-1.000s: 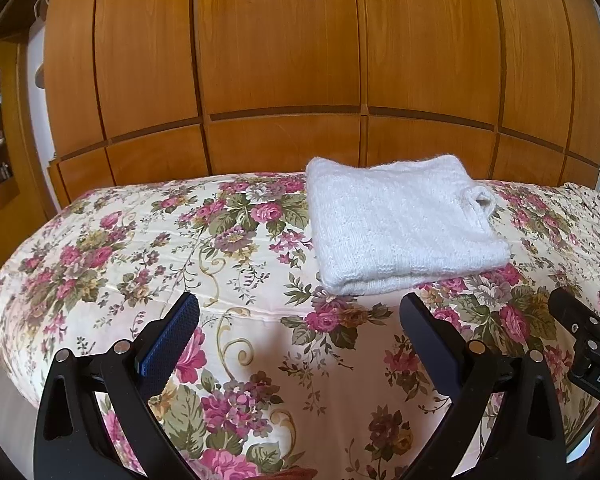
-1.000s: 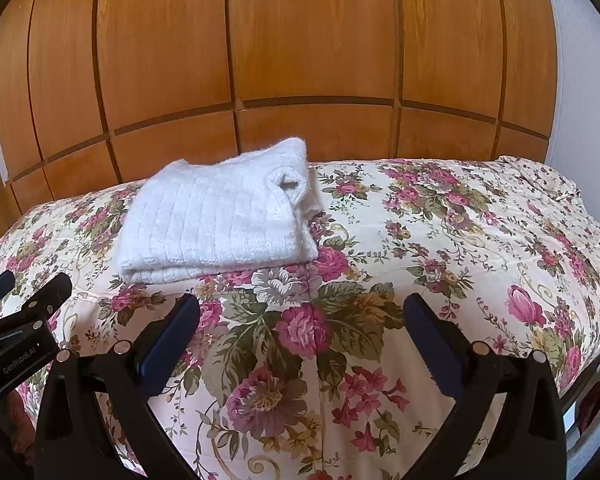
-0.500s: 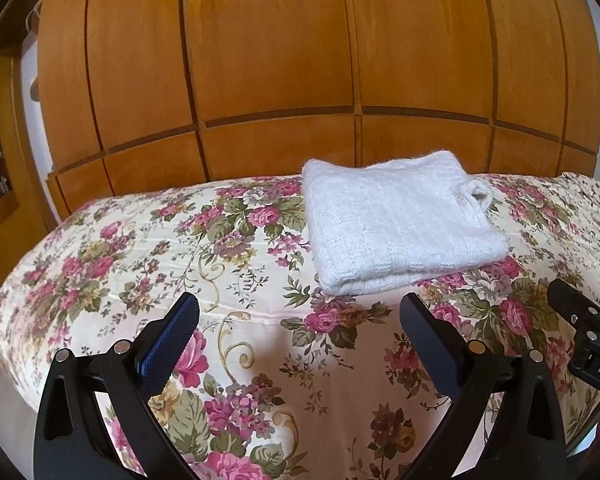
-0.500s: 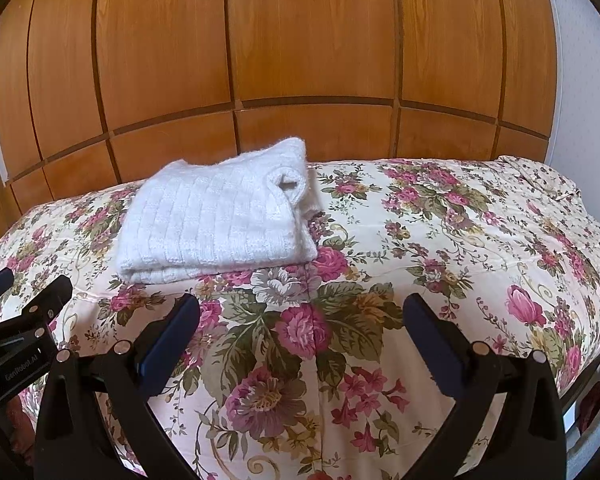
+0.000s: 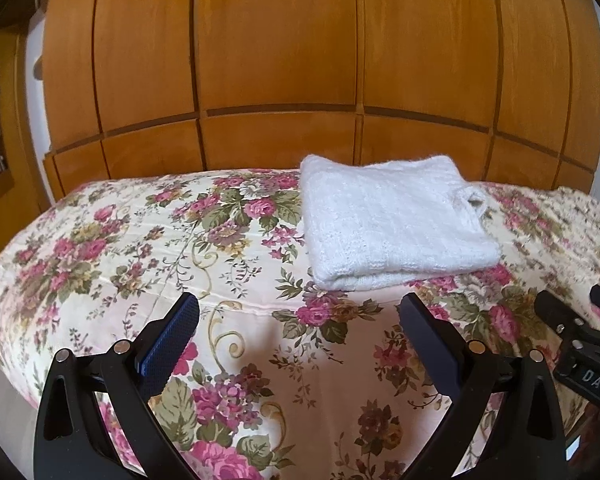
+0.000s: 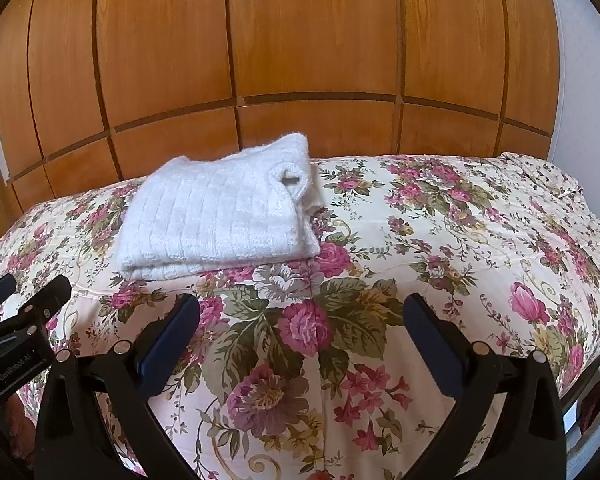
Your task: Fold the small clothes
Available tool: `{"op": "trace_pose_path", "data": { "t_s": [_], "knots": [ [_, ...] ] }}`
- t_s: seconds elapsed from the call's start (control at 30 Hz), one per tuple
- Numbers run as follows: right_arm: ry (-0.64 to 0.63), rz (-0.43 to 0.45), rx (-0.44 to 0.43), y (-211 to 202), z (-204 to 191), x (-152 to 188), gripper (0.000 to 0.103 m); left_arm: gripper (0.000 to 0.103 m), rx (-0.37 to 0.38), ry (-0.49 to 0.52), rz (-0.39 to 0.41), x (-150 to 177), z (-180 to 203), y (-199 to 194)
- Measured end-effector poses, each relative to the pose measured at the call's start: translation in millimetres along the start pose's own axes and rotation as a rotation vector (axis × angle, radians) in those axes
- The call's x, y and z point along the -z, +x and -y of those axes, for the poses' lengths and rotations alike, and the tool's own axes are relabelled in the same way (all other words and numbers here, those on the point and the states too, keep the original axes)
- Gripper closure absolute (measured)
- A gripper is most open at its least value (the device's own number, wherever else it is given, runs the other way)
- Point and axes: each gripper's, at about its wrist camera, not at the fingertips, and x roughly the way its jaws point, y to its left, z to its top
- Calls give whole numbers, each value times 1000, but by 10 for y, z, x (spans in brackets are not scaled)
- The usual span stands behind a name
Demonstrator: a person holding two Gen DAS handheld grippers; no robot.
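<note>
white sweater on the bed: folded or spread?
Folded. The white knit sweater is a compact rectangle on the floral bedspread, stacked layers showing along its near edge.

Ahead of my left tongs [image 5: 298, 312] and right tongs [image 6: 300, 312] I see bare floral bedspread [image 6: 440, 240]. The folded white knitted garment [image 5: 388, 224] is the only thing lying on it, and the tall wooden panelled wardrobe [image 6: 300, 40] blocks the far side.

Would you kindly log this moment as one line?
white knit: folded on floral bedspread | left gripper: open, empty | right gripper: open, empty
</note>
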Motion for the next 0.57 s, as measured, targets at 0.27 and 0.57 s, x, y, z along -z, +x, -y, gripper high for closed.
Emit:
{"op": "trace_pose_path", "data": {
  "t_s": [0.27, 0.57],
  "knots": [
    [2, -6, 1, 17, -10, 14, 2, 4, 14, 8, -28, -6, 36, 31],
    [21, -36, 15, 116, 37, 51, 2, 4, 23, 24, -69, 20, 65, 187]
  ]
}}
